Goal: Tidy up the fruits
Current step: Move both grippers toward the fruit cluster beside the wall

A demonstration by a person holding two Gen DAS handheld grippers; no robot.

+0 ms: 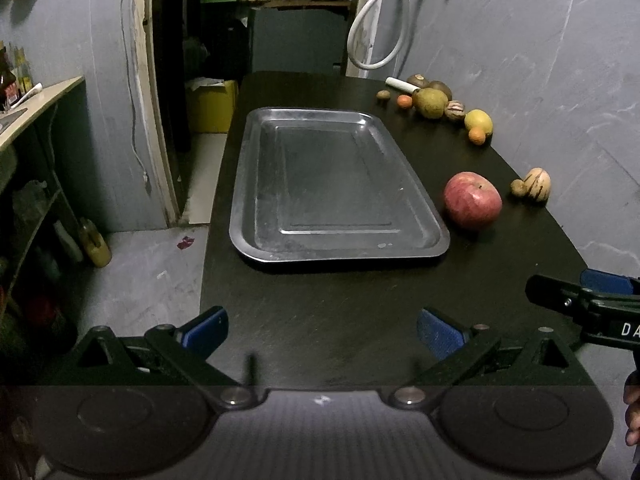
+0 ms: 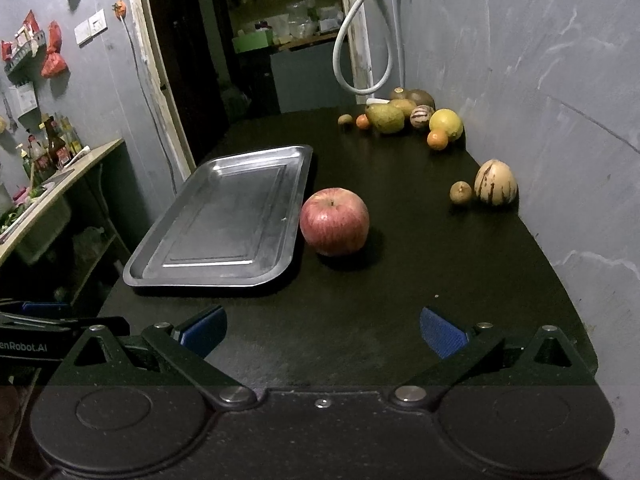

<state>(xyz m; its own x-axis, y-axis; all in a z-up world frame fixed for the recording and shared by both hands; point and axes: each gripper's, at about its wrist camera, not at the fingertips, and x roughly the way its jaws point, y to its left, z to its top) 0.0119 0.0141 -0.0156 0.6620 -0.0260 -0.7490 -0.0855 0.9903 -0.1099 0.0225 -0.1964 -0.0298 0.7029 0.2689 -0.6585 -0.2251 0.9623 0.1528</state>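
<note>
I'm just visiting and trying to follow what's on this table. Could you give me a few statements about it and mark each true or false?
1. The tray holds no fruit. True.
2. The apple lies in the tray. False: it sits on the table beside the tray.
3. Both grippers, left and right, are open and hold nothing. True.
4. The lemon is the fruit nearest the grippers. False: the apple is; the lemon lies far back by the wall.
5. A striped melon stands next to a small brown fruit. True.
</note>
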